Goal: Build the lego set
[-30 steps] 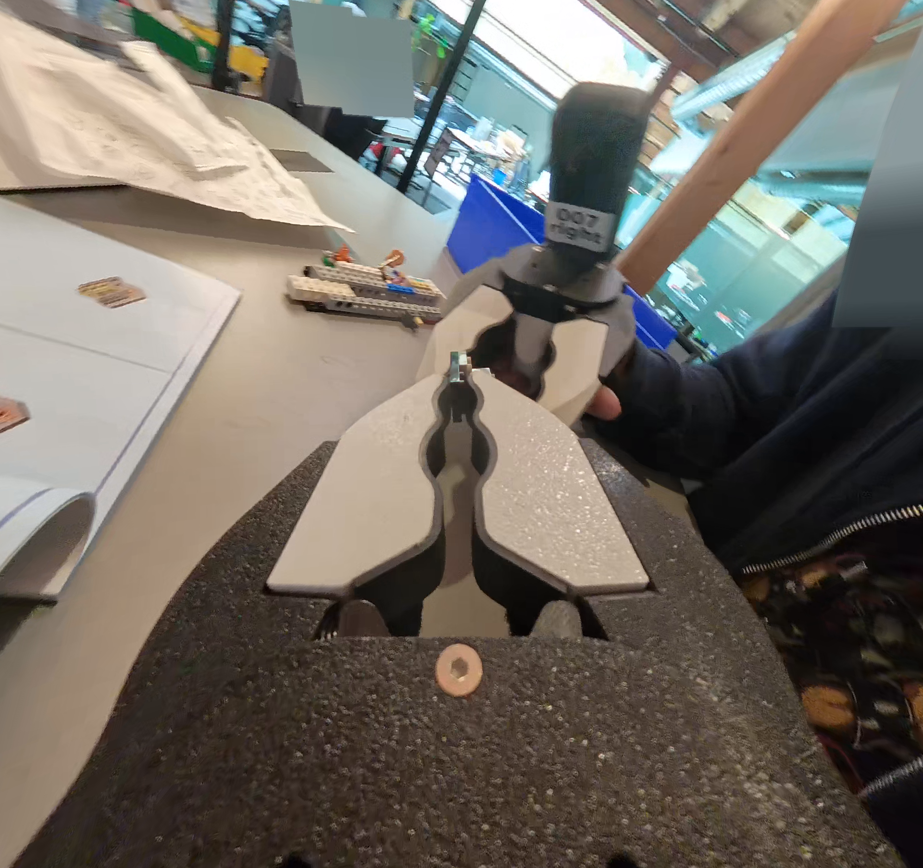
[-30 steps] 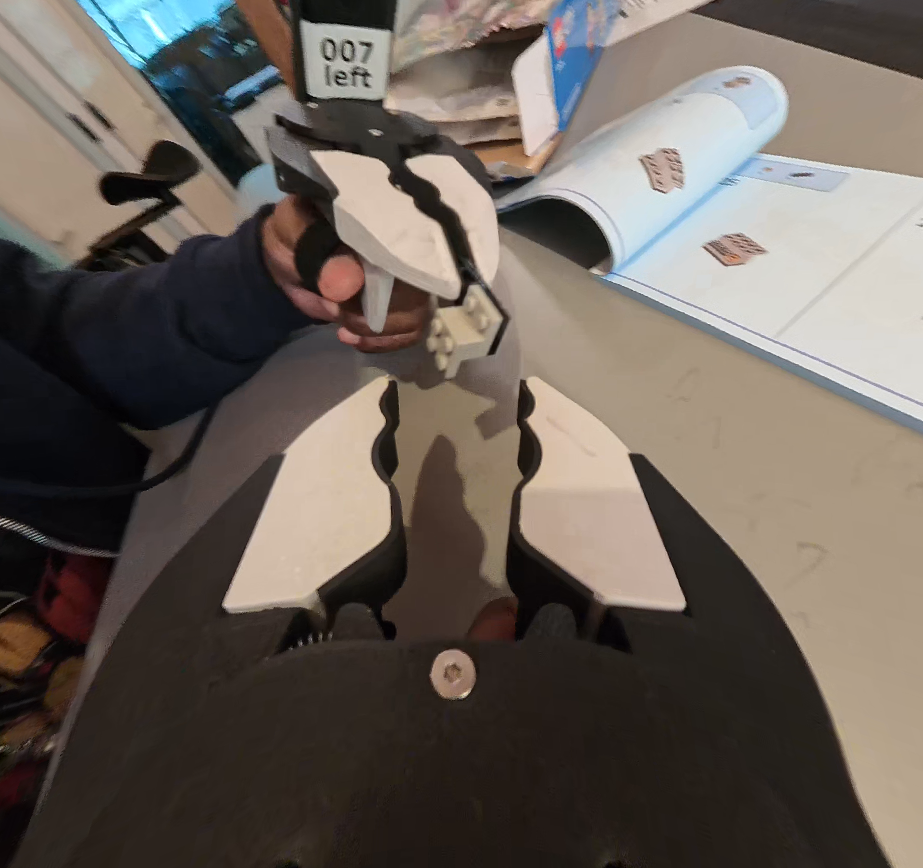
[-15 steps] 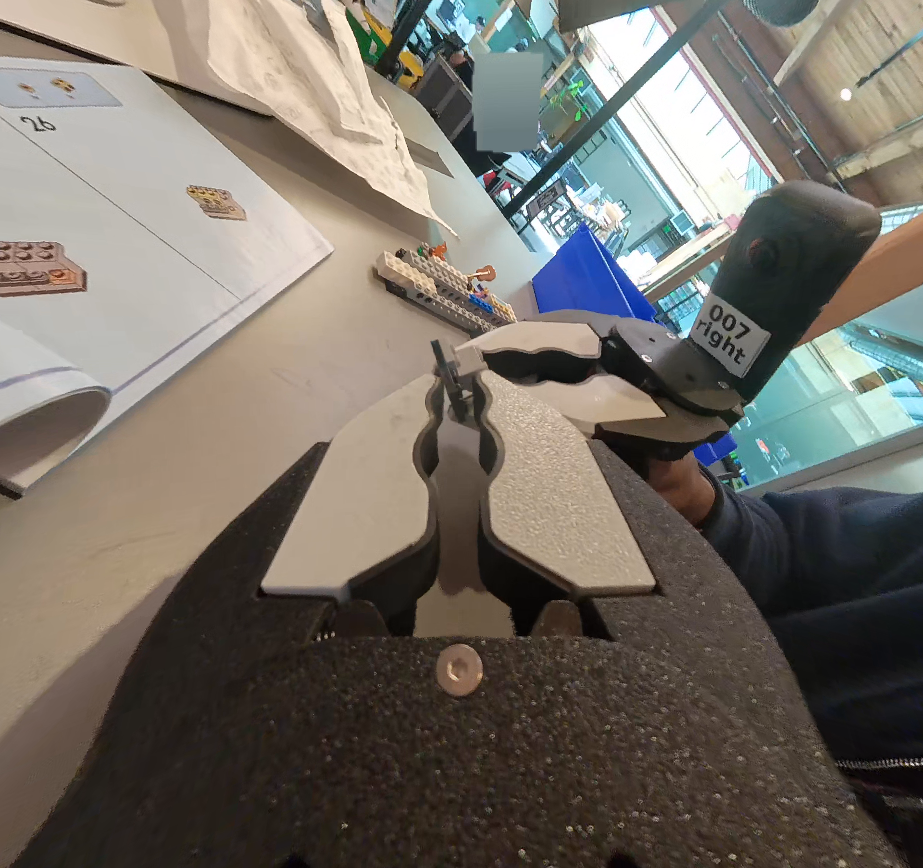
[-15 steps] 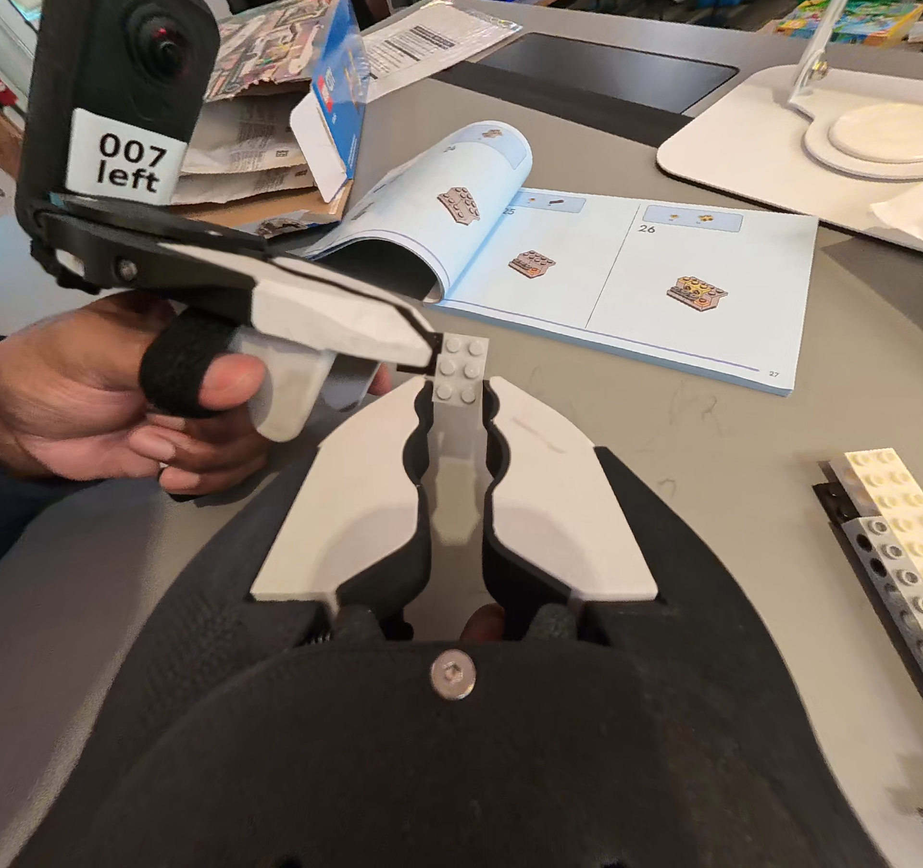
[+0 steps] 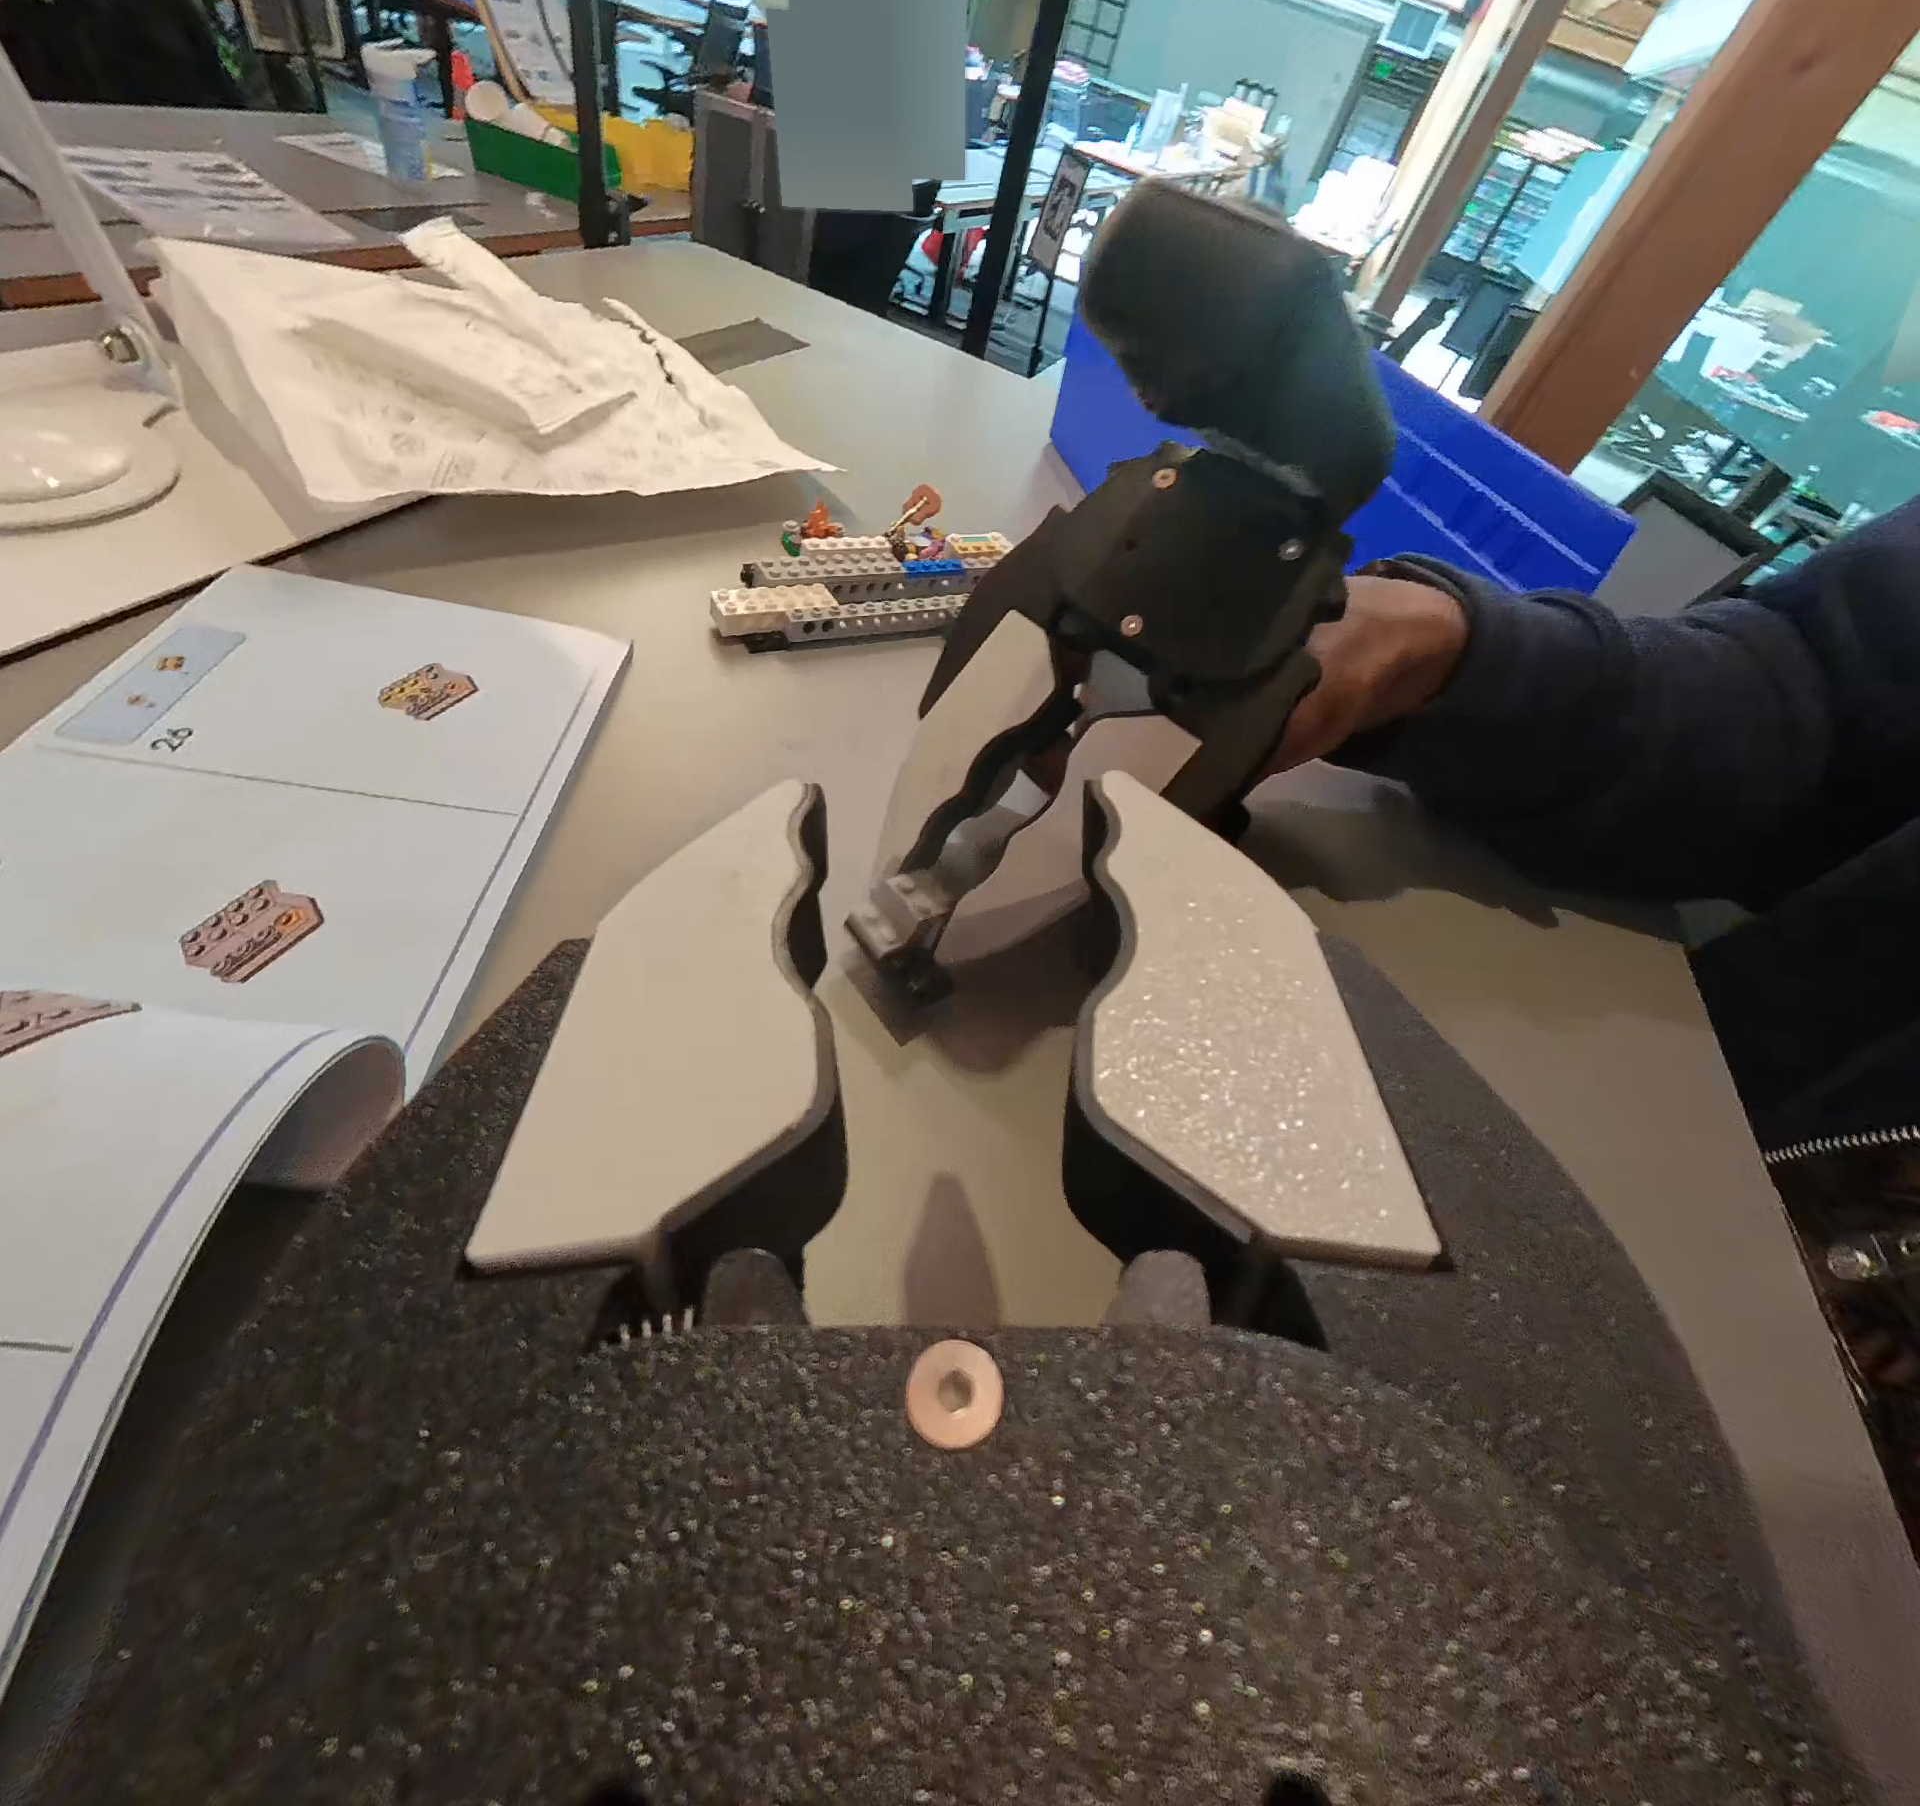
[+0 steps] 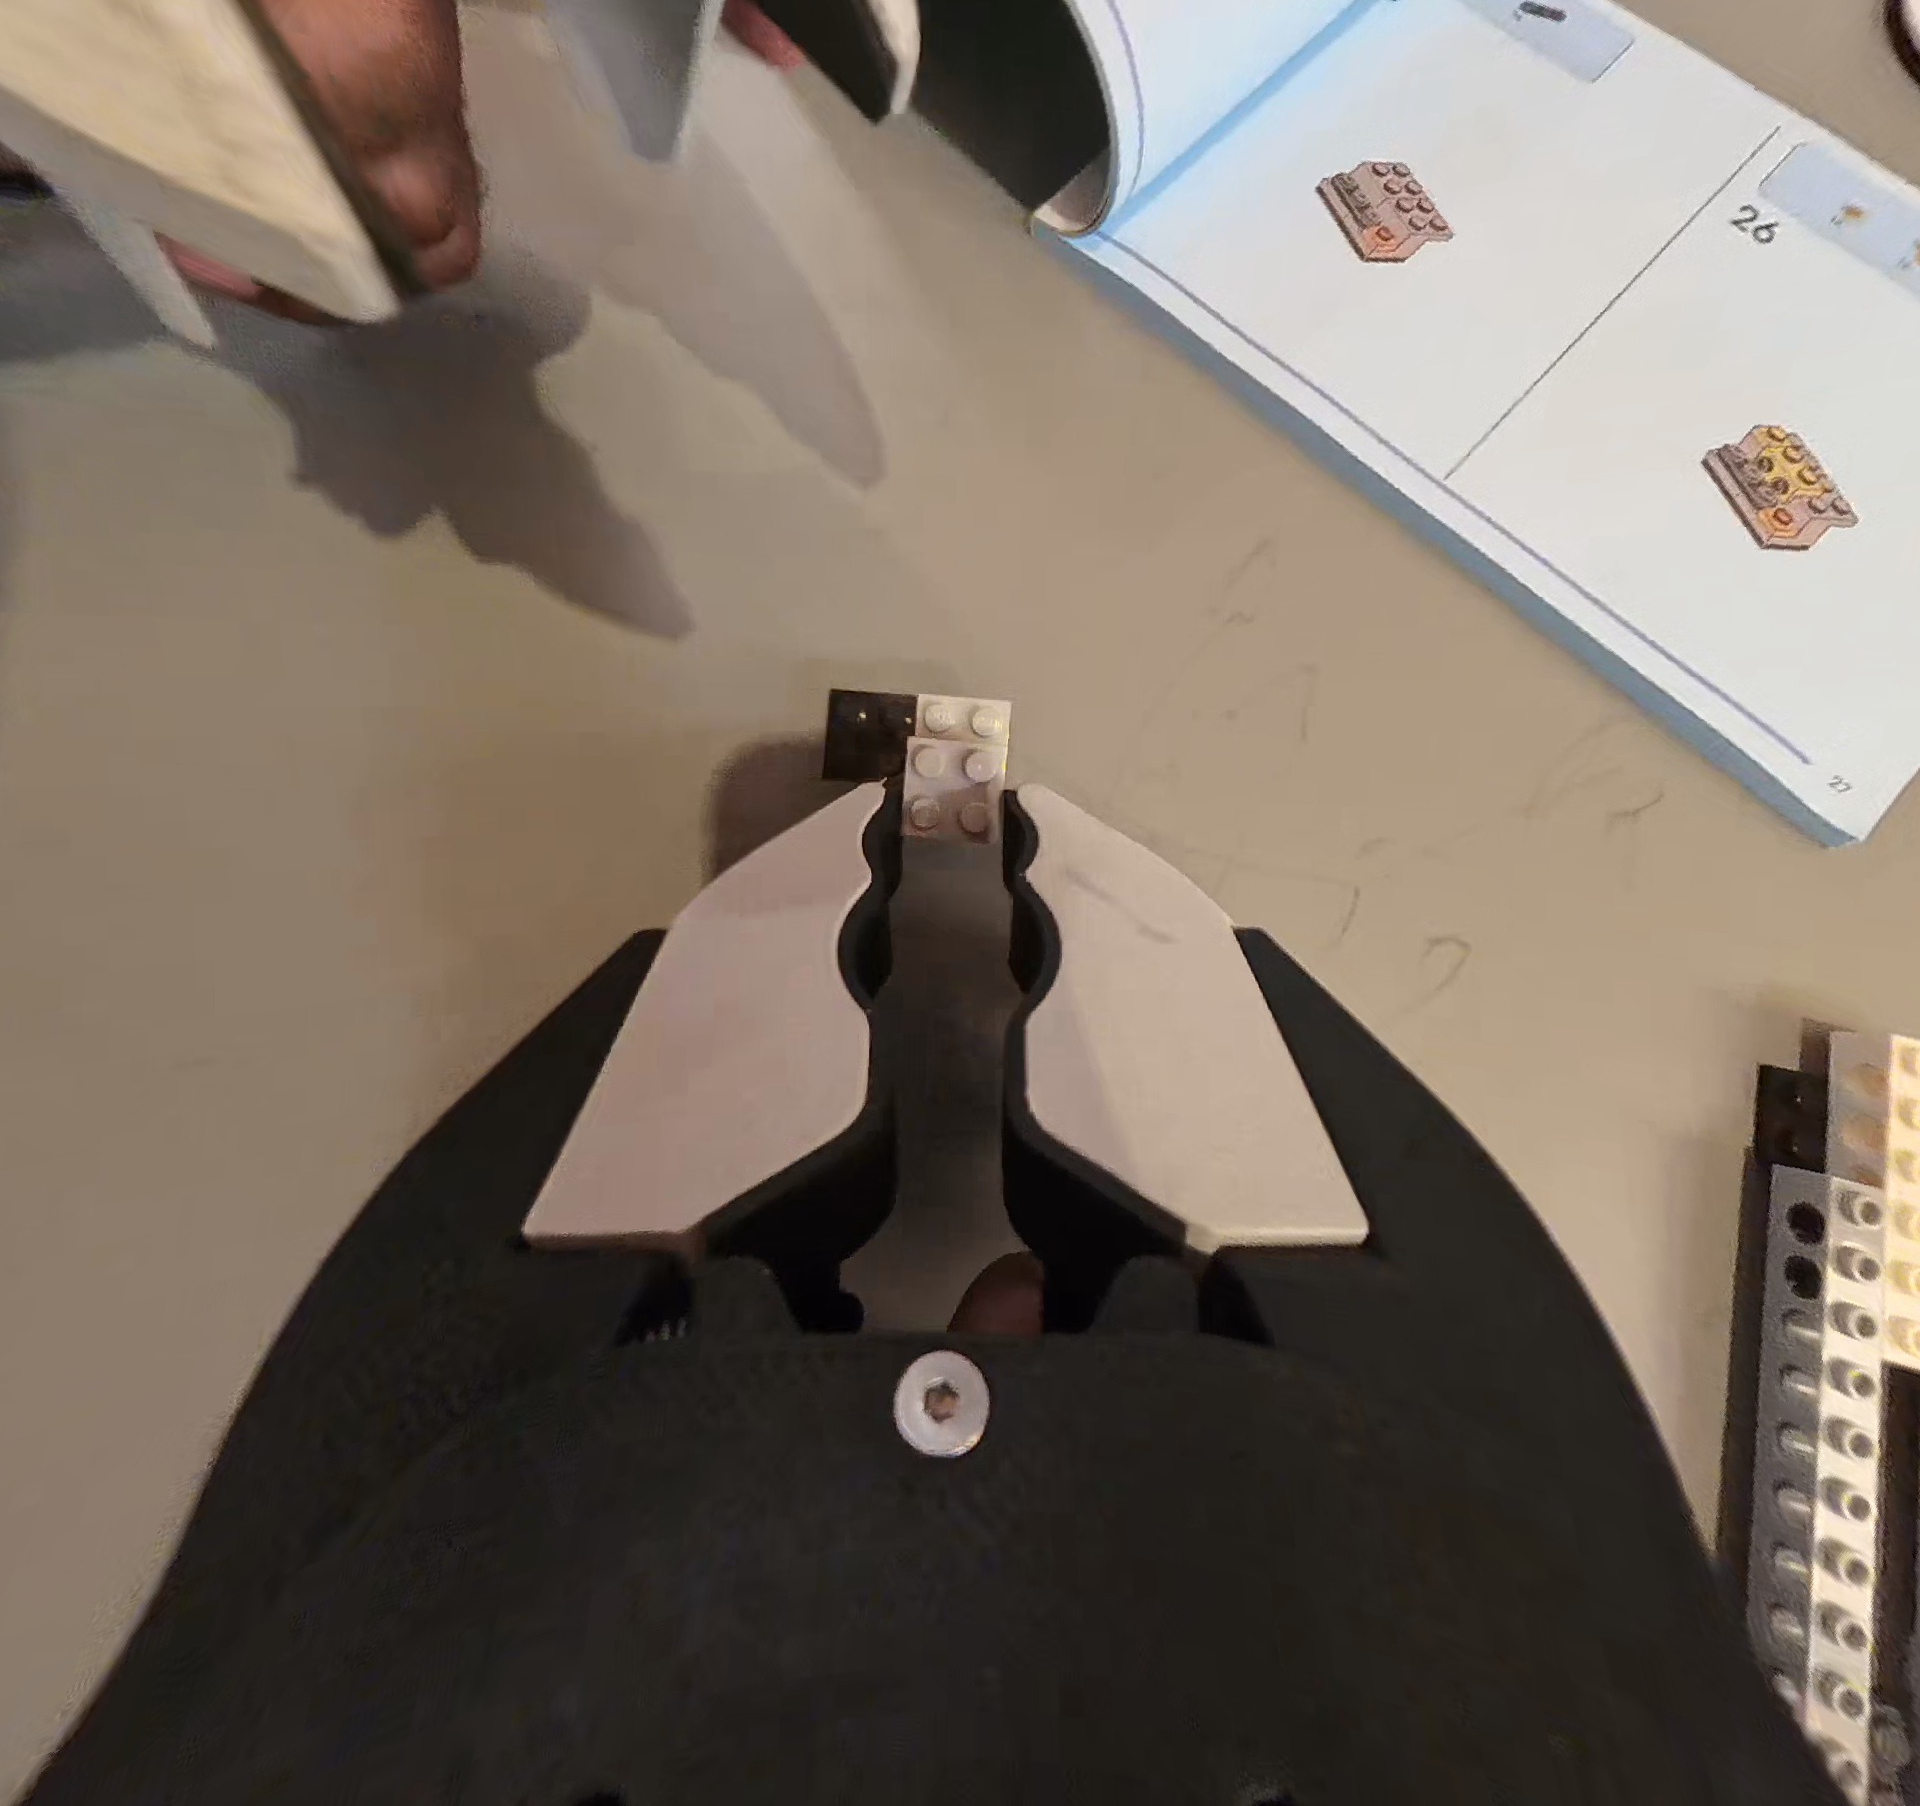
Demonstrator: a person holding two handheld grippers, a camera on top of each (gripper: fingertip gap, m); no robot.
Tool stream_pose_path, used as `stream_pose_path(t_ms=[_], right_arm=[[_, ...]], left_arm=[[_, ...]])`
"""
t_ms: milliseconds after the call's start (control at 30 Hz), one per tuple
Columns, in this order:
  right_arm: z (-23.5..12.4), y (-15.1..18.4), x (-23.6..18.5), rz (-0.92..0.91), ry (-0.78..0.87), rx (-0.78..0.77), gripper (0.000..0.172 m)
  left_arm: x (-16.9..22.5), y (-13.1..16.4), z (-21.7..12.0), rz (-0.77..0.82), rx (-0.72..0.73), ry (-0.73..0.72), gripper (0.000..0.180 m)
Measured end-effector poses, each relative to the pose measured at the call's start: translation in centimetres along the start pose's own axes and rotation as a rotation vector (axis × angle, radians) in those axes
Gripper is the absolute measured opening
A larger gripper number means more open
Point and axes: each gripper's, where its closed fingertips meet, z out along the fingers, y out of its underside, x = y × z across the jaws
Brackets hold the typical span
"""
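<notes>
Grey brick piece (image 6: 954,782) lengthwise in right gripper (image 6: 948,806), clamped | left gripper (image 5: 951,847) wide, bare

We hold our left gripper (image 5: 951,883) low and level, its jaws spread wide with nothing between the pads. Our right gripper (image 6: 940,800) tilts steeply downward, its jaws clamped on a small grey stud plate (image 6: 951,790) at the very tips. Our right hand (image 5: 1371,665) wraps the handle behind it, a dark blue sleeve (image 5: 1662,717) reaching back along the forearm.
</notes>
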Motion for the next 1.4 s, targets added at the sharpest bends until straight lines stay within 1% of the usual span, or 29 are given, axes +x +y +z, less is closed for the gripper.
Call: stream_pose_path(t_ms=[100, 167, 233, 300, 367, 433, 500, 600, 700, 833, 900, 1000, 1167, 1267, 1333, 1400], right_arm=[[0.2, 0.0, -0.3, -0.024, -0.018, 0.001, 0.027], [0.1, -0.4, -0.6, -0.018, -0.048, 0.026, 0.030], [-0.3, -1.0, -0.8, 0.006, -0.091, 0.071, 0.035], [-0.6, -1.3, -0.8, 0.037, -0.130, 0.106, 0.036], [-0.9, -1.5, -0.7, 0.065, -0.151, 0.124, 0.037], [-0.7, -1.4, -0.4, 0.075, -0.137, 0.112, 0.038], [-0.3, -1.0, -0.4, 0.050, -0.108, 0.075, 0.041], [0.4, -0.4, -0.4, -0.014, -0.038, 0.015, 0.048], [0.7, -0.2, -0.1, -0.046, 0.027, -0.006, 0.050], [0.6, -0.2, 1.1, -0.015, 0.090, -0.002, 0.048], [0.3, -0.2, 2.6, 0.005, 0.184, 0.005, 0.045], [-0.4, -0.5, 5.1, 0.022, 0.322, 0.033, 0.043], [-1.6, -1.8, 5.9, -0.028, 0.370, 0.144, 0.041], [-2.4, -2.6, 6.1, -0.102, 0.424, 0.214, 0.038], [-3.1, -3.3, 5.8, -0.125, 0.415, 0.279, 0.038], [-3.6, -3.9, 5.0, -0.105, 0.346, 0.342, 0.035]], left_arm=[[0.9, -0.3, 0.0, 0.042, 0.034, 0.053, 0.053], [1.4, -0.6, 0.2, 0.081, 0.067, 0.066, 0.059], [1.3, -1.1, 0.2, 0.132, 0.117, 0.038, 0.061], [0.7, -1.7, 0.3, 0.173, 0.160, -0.007, 0.068], [0.5, -3.3, 0.3, 0.182, 0.235, -0.021, 0.075], [0.5, -5.5, 0.4, 0.207, 0.324, -0.018, 0.077], [0.0, -7.0, 1.0, 0.264, 0.378, -0.037, 0.077], [-1.4, -7.9, 1.9, 0.293, 0.420, -0.056, 0.077], [-2.1, -8.0, 2.0, 0.255, 0.474, -0.056, 0.071], [-2.9, -6.2, 1.6, 0.243, 0.430, -0.080, 0.067], [-3.1, -6.2, 1.3, 0.233, 0.432, -0.083, 0.066], [-3.8, -6.1, 1.2, 0.168, 0.435, -0.068, 0.064], [-3.6, -6.3, 0.7, 0.130, 0.455, -0.048, 0.061], [-2.5, -6.1, 1.0, 0.139, 0.448, -0.005, 0.059], [-0.9, -5.6, 1.7, 0.182, 0.416, 0.044, 0.056], [0.3, -4.6, 2.9, 0.234, 0.345, 0.077, 0.055]])
